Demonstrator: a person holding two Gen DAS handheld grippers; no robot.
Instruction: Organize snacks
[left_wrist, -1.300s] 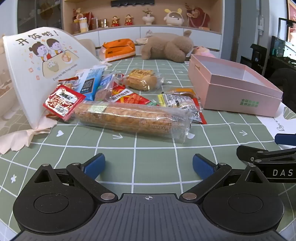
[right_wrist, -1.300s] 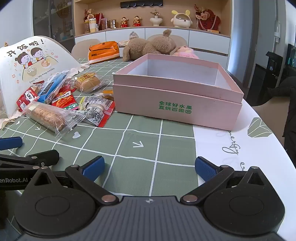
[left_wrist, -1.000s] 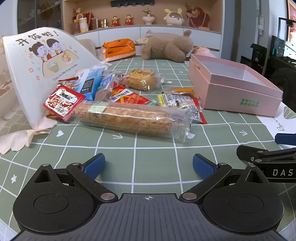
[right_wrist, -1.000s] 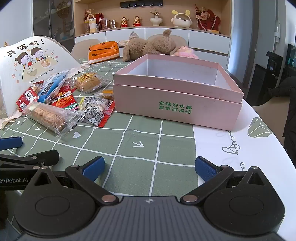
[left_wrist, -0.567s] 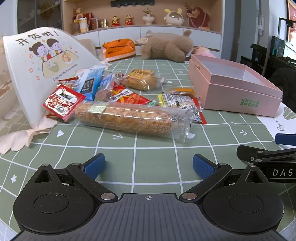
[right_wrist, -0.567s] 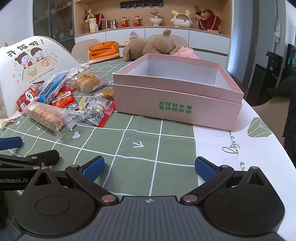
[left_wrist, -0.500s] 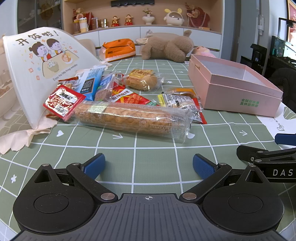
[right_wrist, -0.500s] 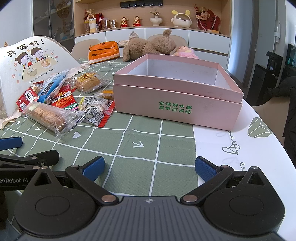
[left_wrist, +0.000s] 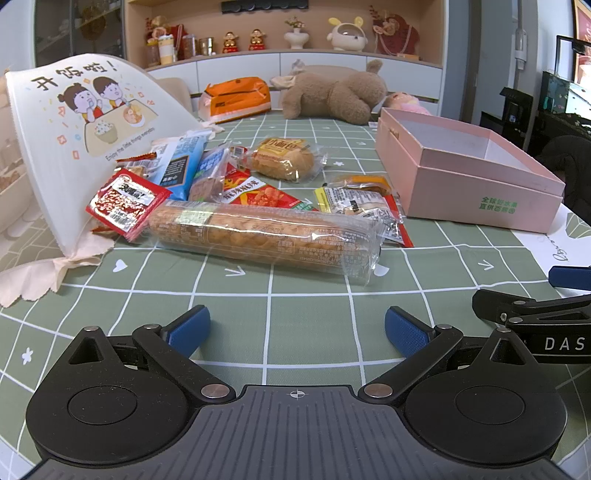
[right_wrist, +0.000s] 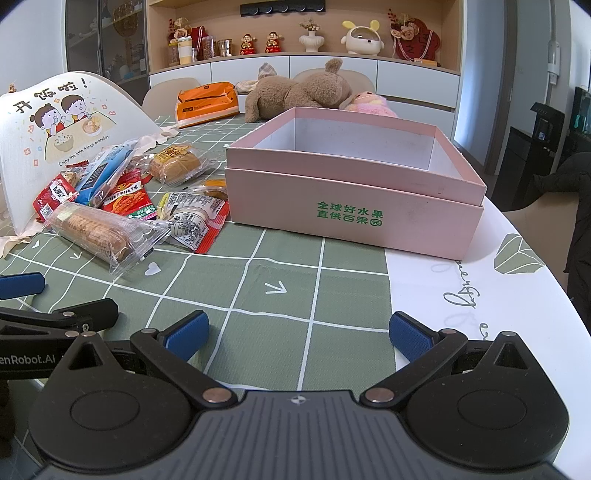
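Several snack packets lie in a pile on the green checked tablecloth. A long clear-wrapped biscuit roll (left_wrist: 258, 236) lies nearest, also in the right wrist view (right_wrist: 92, 230). Behind it are a red packet (left_wrist: 125, 203), a blue packet (left_wrist: 181, 162) and a wrapped bun (left_wrist: 284, 158). An open, empty pink box (right_wrist: 351, 210) stands to their right, also in the left wrist view (left_wrist: 465, 177). My left gripper (left_wrist: 295, 328) is open and empty, short of the biscuit roll. My right gripper (right_wrist: 297, 332) is open and empty, short of the box.
A white food cover with cartoon children (left_wrist: 81, 122) stands left of the snacks. A brown teddy bear (left_wrist: 332, 96), a pink plush toy (right_wrist: 369, 103) and an orange tissue pack (left_wrist: 236, 98) lie at the table's far side. The table's white edge (right_wrist: 517, 295) curves at right.
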